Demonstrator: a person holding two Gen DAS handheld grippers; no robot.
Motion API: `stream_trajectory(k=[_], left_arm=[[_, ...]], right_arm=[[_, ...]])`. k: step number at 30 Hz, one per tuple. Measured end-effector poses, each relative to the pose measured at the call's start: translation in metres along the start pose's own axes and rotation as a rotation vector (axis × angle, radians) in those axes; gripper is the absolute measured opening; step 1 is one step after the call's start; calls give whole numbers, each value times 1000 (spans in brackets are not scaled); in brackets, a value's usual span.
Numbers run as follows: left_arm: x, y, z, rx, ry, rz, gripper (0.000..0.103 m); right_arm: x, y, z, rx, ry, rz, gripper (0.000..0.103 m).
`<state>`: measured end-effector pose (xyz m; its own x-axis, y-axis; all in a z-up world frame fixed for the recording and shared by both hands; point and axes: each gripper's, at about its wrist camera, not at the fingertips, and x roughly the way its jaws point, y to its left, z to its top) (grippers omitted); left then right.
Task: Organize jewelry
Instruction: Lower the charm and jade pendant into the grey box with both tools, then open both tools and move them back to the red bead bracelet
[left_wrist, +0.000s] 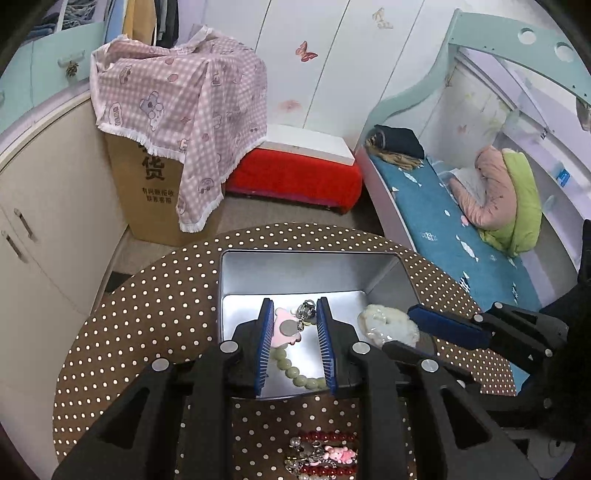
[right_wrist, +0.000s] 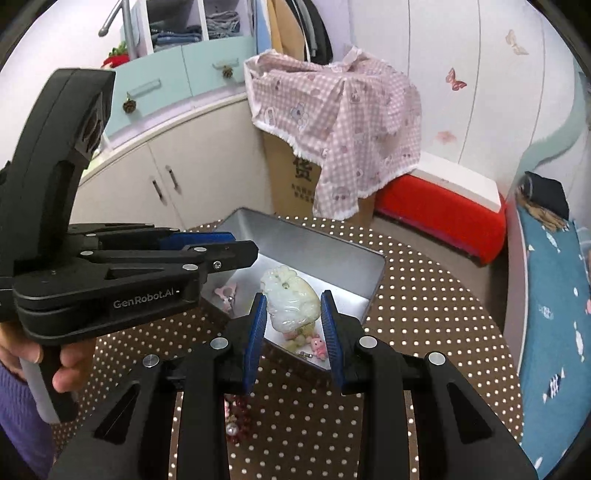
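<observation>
A silver tin box (left_wrist: 295, 269) (right_wrist: 325, 243) stands open on the dotted table. My left gripper (left_wrist: 294, 310) is open over the tin, with a pink charm with a silver clasp (left_wrist: 286, 326) and a pale green bead bracelet (left_wrist: 295, 373) lying between its fingers. My right gripper (right_wrist: 293, 301) (left_wrist: 410, 328) is open around a white-green jade pendant (right_wrist: 291, 299) (left_wrist: 388, 323) that sits in the tin; whether the pads touch it I cannot tell. A small pink charm (right_wrist: 225, 293) and a pink bear charm (right_wrist: 318, 345) lie in the tin.
Red bead bracelets and a pink bear keychain (left_wrist: 321, 456) lie on the brown polka-dot table (left_wrist: 147, 317) near its front edge. Behind it stand a cardboard box under pink checked cloth (left_wrist: 177, 110), a red stool (left_wrist: 295, 177) and a bed (left_wrist: 461, 221).
</observation>
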<state>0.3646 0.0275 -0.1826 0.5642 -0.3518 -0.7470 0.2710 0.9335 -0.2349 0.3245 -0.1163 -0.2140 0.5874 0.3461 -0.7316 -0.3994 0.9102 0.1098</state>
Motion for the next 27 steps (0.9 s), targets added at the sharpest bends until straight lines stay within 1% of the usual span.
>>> stream_trajectory(k=[8,9,10,12,24,27], left_arm=[[1,3,-1,1,5,7,23],[1,3,-1,3,3,7,28],[0,3,-1,1,0,14,36],[-2,4,-1,-7,-15,19,46],[-7,7,-3,-15,-16,22,46],[-8,6,-4,-17,-18,22,46]], right_arm=[[9,-1,-1,15,15,6,30],[10,-1,-2,17,17,7,30],[11,-1,-2,17,19,5,30],[11,-2,-2,23,19,8,30],[12,-7,-4,59,24,32,30],[11,-8,-5,64,21,34,32]])
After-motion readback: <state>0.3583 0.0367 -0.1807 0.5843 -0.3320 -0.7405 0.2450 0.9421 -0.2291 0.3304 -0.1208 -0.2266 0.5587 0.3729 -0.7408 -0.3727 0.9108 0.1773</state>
